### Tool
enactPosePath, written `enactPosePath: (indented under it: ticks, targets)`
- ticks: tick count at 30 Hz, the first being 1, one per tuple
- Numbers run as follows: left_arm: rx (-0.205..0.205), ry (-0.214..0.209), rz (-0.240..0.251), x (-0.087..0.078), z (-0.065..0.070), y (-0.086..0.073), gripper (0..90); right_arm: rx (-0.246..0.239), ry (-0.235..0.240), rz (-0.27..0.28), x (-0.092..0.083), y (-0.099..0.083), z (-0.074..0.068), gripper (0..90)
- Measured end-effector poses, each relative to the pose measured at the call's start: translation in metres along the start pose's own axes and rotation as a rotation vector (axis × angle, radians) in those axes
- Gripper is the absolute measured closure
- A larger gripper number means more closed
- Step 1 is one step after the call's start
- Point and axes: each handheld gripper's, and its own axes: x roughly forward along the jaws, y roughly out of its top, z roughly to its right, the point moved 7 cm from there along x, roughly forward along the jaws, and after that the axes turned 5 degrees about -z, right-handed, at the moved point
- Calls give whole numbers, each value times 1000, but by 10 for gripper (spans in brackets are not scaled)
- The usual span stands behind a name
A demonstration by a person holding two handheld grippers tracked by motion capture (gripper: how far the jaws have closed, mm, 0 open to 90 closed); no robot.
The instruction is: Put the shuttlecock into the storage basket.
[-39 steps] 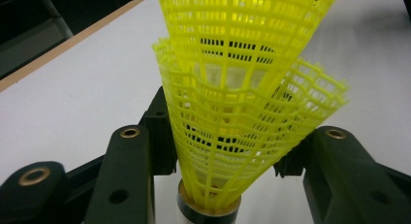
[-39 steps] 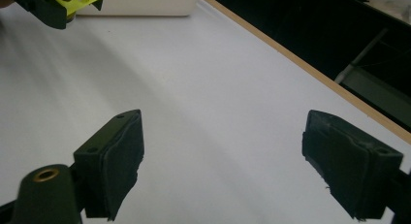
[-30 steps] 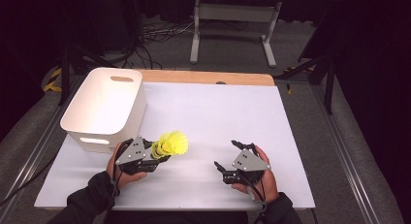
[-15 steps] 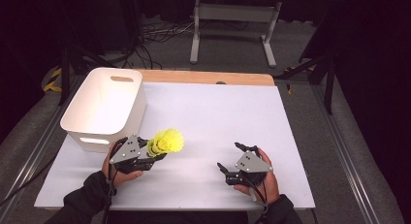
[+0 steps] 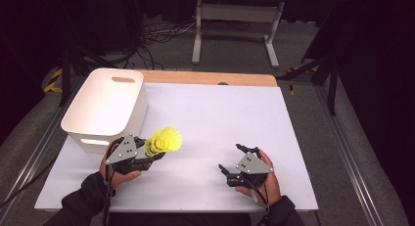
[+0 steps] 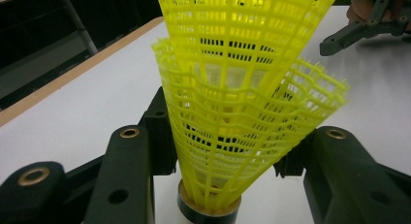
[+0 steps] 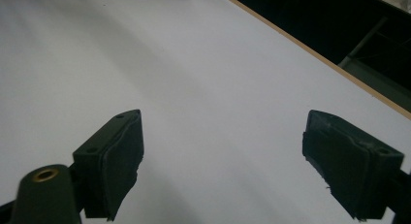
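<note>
Yellow plastic mesh, the flared skirts of two nested shuttlecocks (image 6: pixel 232 103), stood between the jaws of the left gripper (image 5: pixel 151 155), which pressed against the skirt from both sides and held the pair. In the left gripper view the dark band at the cork base showed low between the jaws. In the high view the yellow shuttlecocks (image 5: pixel 165 140) hung just above the white sheet covering the table (image 5: pixel 225 118), near the front corner of the white plastic rectangular bin with handle slots (image 5: pixel 105 108) but apart from it. The right gripper (image 5: pixel 234 162) lay well apart to the right, low over the white sheet, its jaws spread wide with bare sheet between the black pads (image 7: pixel 121 151).
</note>
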Motion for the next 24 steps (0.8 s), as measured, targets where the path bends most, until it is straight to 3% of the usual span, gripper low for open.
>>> enactPosePath:
  ticks: [24]
  targets:
    - [-11,33,33,-15,-9,5,532,7,2,-5,3,-2,1,156]
